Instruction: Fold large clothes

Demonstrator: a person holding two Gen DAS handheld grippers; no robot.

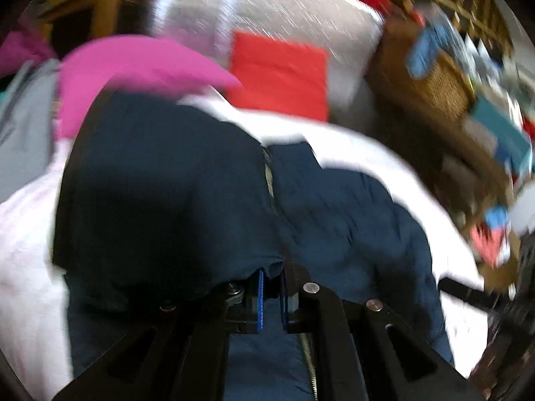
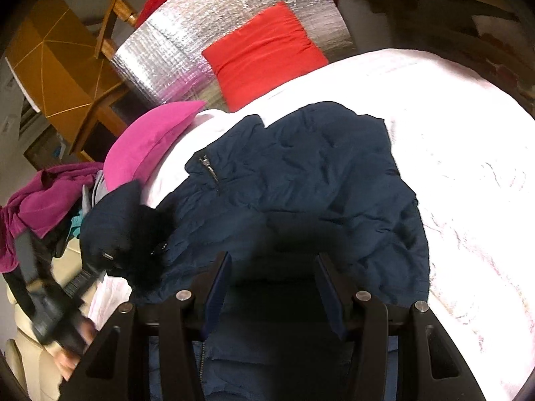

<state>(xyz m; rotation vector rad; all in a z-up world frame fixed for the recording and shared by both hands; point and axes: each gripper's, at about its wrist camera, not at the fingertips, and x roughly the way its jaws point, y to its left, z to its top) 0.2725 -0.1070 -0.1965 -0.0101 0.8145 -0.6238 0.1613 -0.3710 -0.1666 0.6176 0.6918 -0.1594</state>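
Where zip runs, quilted navy jacket point(image 2: 301, 180) puckers on white cover point(image 2: 468, 167).

A navy quilted jacket point(image 2: 301, 180) with a metal zip lies spread and rumpled on the white bedcover point(image 2: 468, 167), just below the pink pillow point(image 2: 150, 140). One dark part of it is lifted off the bedcover on the pillow's side.

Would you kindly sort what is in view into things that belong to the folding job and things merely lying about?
Job in hand:
navy jacket
white bedcover beneath it
left tongs, shut on the jacket
right tongs, open

Lying about:
red cushion
pink cushion
magenta garment
silver foil mat
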